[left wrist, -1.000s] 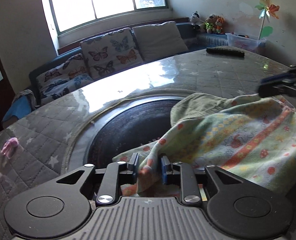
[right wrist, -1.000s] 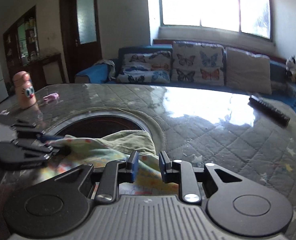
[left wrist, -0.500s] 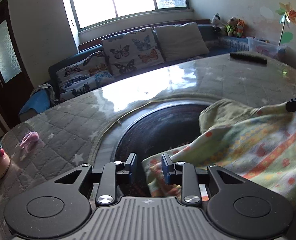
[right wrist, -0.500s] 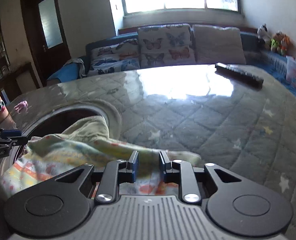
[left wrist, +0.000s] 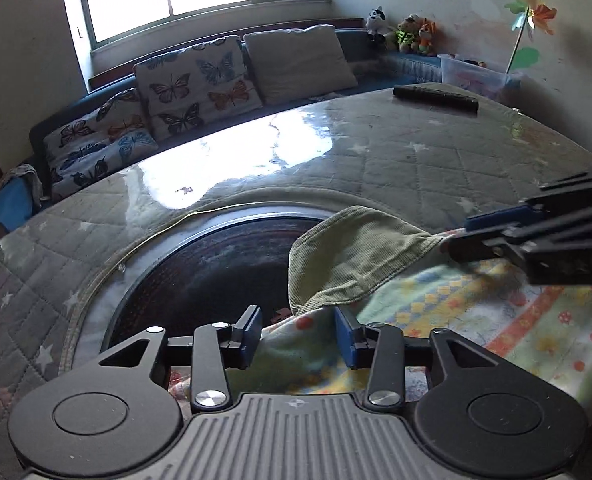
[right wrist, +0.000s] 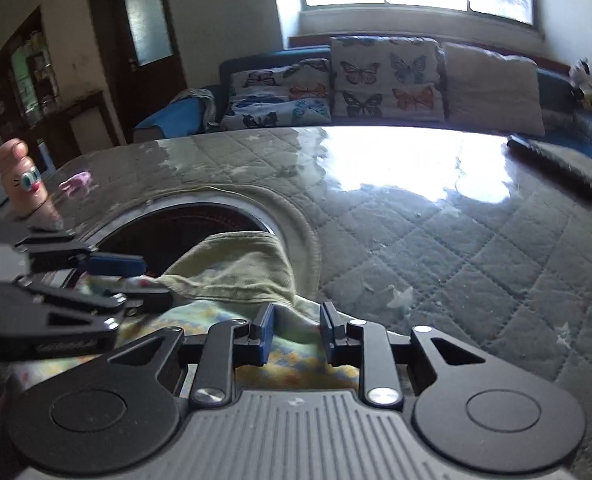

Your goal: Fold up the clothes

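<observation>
Garment (left wrist: 475, 312), soft printed cotton, corduroy lining

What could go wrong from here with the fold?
Left gripper jaws are opening with the patterned garment between them; that corner may drop and undo the fold. The garment's green part overhangs the dark round recess in the table and may sag in. The right gripper grip looks loose.
</observation>
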### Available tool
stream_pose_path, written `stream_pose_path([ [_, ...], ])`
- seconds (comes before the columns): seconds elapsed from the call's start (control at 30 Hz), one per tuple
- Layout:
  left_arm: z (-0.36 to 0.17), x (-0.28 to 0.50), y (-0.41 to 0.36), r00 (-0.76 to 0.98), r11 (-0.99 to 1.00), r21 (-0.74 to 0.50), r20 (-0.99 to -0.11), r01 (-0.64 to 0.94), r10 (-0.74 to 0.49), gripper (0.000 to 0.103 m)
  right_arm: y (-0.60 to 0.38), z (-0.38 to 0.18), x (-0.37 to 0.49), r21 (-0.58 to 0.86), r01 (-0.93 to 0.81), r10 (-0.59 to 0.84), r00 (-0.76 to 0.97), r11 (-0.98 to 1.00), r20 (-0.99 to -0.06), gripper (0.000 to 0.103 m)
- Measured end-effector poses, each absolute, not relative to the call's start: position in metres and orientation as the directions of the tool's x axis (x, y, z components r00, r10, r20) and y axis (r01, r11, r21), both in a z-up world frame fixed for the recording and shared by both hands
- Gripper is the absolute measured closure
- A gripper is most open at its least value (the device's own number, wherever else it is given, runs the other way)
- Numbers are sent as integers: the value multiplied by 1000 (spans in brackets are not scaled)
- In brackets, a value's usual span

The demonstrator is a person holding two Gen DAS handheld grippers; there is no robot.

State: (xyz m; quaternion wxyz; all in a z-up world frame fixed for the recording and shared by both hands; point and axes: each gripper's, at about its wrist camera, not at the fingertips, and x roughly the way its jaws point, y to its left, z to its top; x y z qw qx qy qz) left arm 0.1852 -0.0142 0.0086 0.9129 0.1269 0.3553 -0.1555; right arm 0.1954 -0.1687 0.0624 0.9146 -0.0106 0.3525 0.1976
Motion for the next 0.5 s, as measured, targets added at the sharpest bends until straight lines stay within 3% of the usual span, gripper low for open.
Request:
stream_pose_path([
  [0.5,10,79,-33,766,876,210,-598,434,-235,60,-130,65,81,-60,-539,393,681,840,-618,73],
])
